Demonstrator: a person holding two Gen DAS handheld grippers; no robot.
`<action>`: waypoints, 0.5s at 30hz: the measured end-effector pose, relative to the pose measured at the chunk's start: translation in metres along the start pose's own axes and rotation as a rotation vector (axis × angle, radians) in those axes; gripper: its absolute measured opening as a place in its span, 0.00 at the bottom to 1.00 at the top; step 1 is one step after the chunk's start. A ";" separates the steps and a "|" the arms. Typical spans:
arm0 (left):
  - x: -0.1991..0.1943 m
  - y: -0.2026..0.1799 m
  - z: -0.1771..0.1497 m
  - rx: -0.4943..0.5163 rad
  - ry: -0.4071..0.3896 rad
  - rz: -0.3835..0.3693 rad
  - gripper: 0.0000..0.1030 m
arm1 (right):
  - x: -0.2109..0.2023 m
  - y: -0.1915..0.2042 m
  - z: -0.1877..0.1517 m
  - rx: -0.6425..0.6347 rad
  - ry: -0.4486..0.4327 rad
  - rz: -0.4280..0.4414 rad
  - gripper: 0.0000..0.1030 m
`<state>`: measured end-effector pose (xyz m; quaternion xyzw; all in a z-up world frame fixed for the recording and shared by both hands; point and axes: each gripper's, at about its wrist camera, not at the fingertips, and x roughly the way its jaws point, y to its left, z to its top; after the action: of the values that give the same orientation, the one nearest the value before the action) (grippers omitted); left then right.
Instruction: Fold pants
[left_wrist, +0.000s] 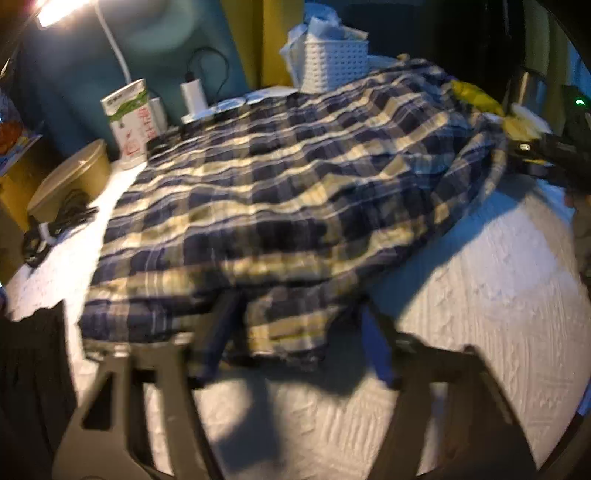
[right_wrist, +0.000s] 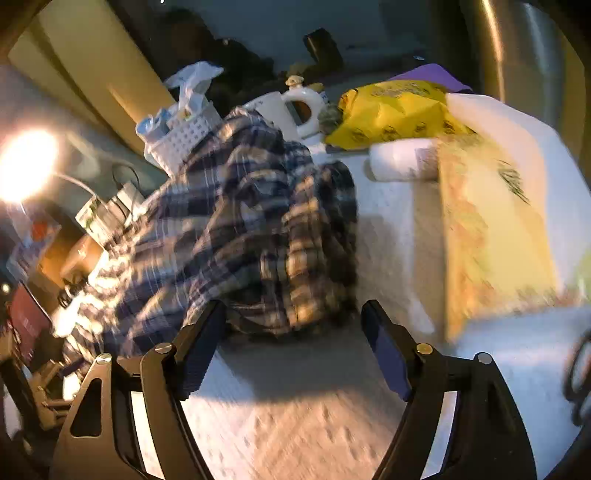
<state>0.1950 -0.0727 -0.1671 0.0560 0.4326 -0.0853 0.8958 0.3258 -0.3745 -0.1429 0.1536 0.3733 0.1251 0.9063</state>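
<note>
Reaching with both claws gaping, you have the plaid pants spread beside the white basket; left gripper straddles the hem, right gripper empty. Pinching one layer would skew your fold.

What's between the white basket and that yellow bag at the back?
In the right wrist view, a white mug and a white teapot stand between the basket and the bag.

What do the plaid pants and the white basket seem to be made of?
Pants: probably woven cotton or flannel, matte; they wrinkle softly and the checks look woven in. Basket: likely moulded plastic, slightly glossy; its stiff walls have regular small holes. Blur leaves both uncertain.
</note>
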 end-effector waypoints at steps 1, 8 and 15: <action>0.001 0.001 0.002 -0.008 0.003 0.004 0.27 | 0.004 0.000 0.002 0.004 0.004 0.011 0.64; -0.011 0.009 0.001 -0.040 0.022 -0.036 0.09 | -0.005 0.013 0.006 -0.067 -0.005 0.031 0.22; -0.035 0.020 -0.010 -0.112 0.021 -0.079 0.09 | -0.055 0.014 -0.004 -0.149 -0.033 0.013 0.20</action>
<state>0.1700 -0.0481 -0.1456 -0.0104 0.4480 -0.0957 0.8888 0.2831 -0.3798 -0.1052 0.0900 0.3470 0.1559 0.9204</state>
